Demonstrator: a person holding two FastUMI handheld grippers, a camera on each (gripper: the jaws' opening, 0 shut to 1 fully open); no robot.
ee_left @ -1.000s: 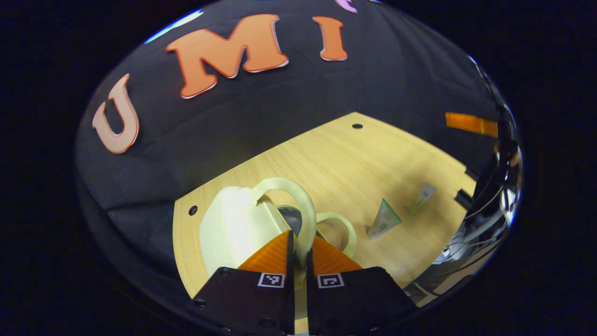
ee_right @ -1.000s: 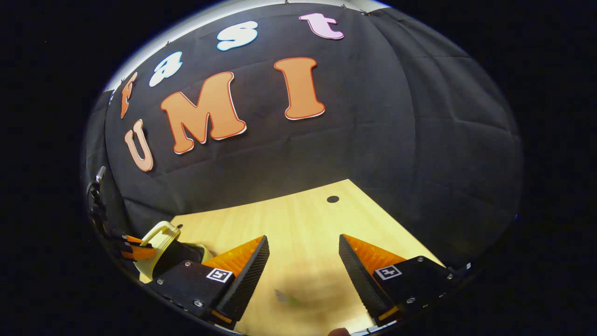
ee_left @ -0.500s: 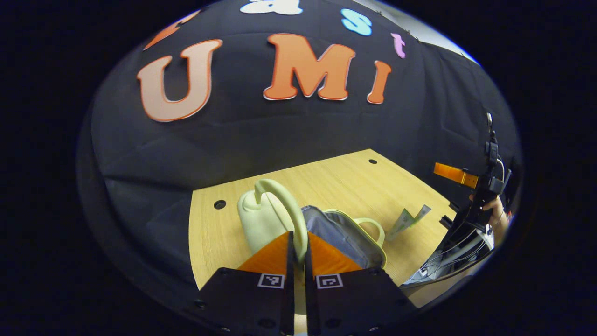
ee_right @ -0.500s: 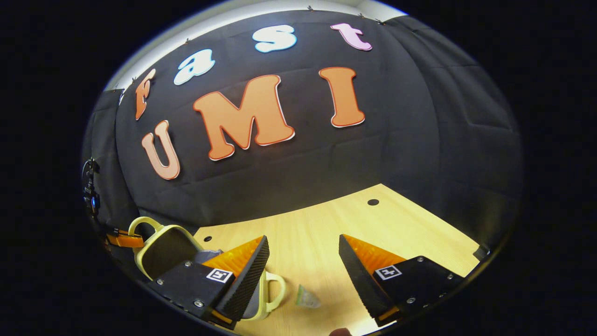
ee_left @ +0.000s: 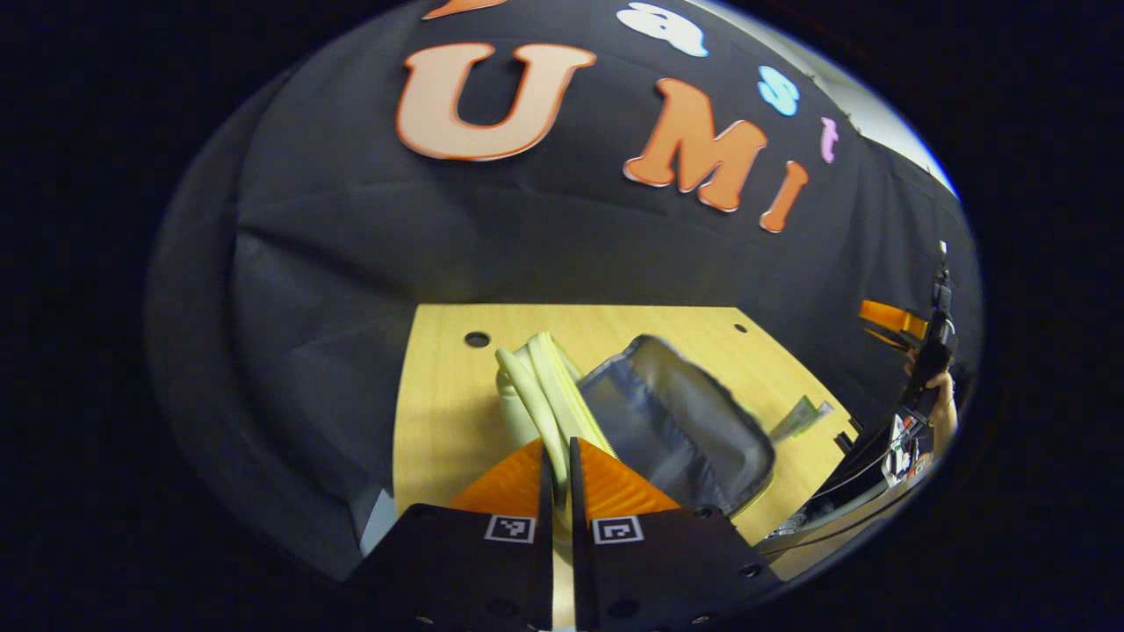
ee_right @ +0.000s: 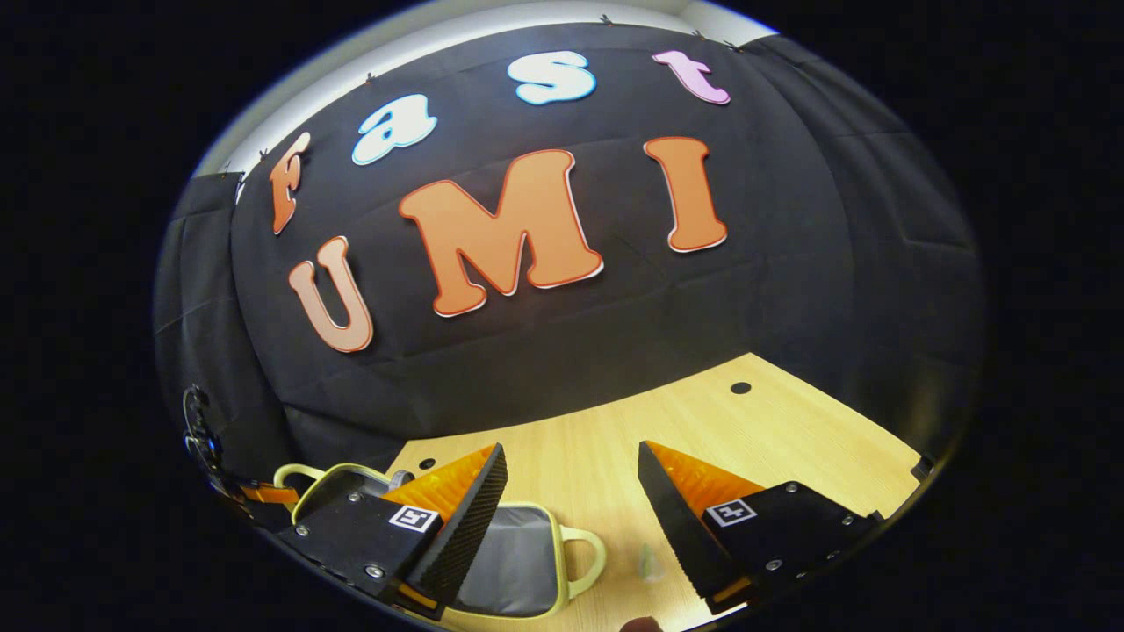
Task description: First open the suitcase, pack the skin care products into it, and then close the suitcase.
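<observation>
In the left gripper view the pale yellow suitcase (ee_left: 518,399) lies open on the wooden table (ee_left: 439,412), its grey lining (ee_left: 676,430) exposed. My left gripper (ee_left: 555,470) is shut on the lid's pale yellow handle (ee_left: 546,408), holding the lid up. A skin care tube (ee_left: 795,420) lies on the table past the case. In the right gripper view the open case (ee_right: 518,562) sits at the lower left, its other handle (ee_right: 590,555) pointing at a small tube (ee_right: 652,562). My right gripper (ee_right: 571,465) is open above the table with nothing between its fingers.
The table (ee_right: 790,439) has round holes (ee_right: 740,387) near its back corners and ends at the black cloth wall. The right gripper (ee_left: 889,320) and the hand (ee_left: 944,412) holding it show far right in the left gripper view. The left gripper (ee_right: 259,493) shows behind the lid.
The left gripper has swung the lid by its handle farther over, so the case now lies wide open with its lining exposed. The right gripper stayed open and its view tilted upward a little.
</observation>
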